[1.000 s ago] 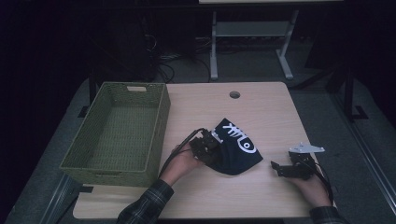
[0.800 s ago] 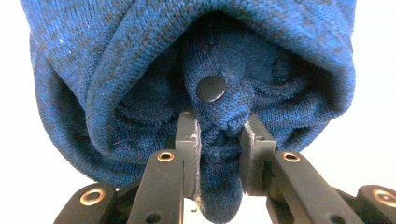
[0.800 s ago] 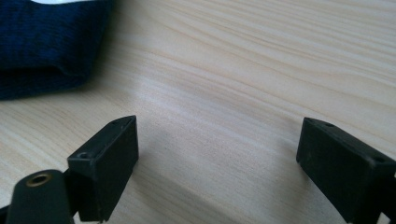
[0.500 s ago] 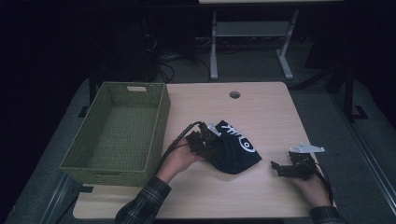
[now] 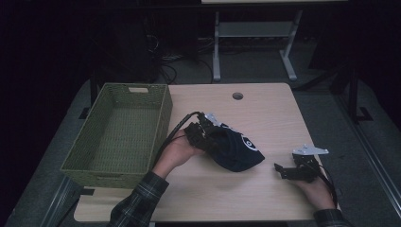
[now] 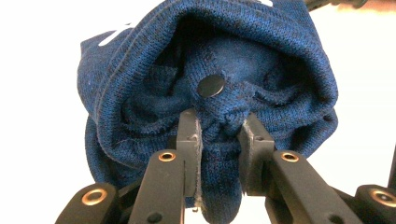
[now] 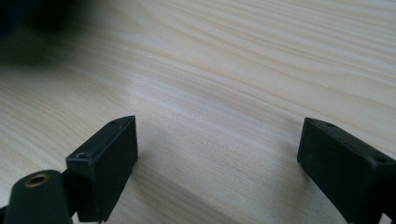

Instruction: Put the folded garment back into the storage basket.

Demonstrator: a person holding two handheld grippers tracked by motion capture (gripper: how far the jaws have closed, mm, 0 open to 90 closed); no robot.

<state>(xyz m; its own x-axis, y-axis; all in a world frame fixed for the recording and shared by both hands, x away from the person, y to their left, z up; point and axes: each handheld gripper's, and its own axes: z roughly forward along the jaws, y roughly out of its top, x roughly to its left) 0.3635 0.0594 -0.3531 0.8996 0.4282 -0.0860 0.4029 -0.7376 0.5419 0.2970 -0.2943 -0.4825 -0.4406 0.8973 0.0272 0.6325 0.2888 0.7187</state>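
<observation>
Fingers (image 6: 189, 140) of the left gripper (image 5: 204, 134) pinch a fold of the blue knit hat (image 5: 236, 150), mid-table (image 5: 265, 104) beside the basket (image 5: 118, 127). Right gripper (image 5: 283, 170) fingers (image 7: 105, 163) rest spread apart, near the table's right edge.

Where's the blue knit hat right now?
In the high view the blue knit hat sits mid-table, right of the green basket, clamped in the left gripper.

1. I see a dark blue knit cap (image 5: 235, 150) with white markings, bunched up at mid-surface, just right of the basket.
2. Its opening faces my left tongs (image 6: 218, 135), whose jaws pinch a fold of inner fabric below a small dark button.
</observation>
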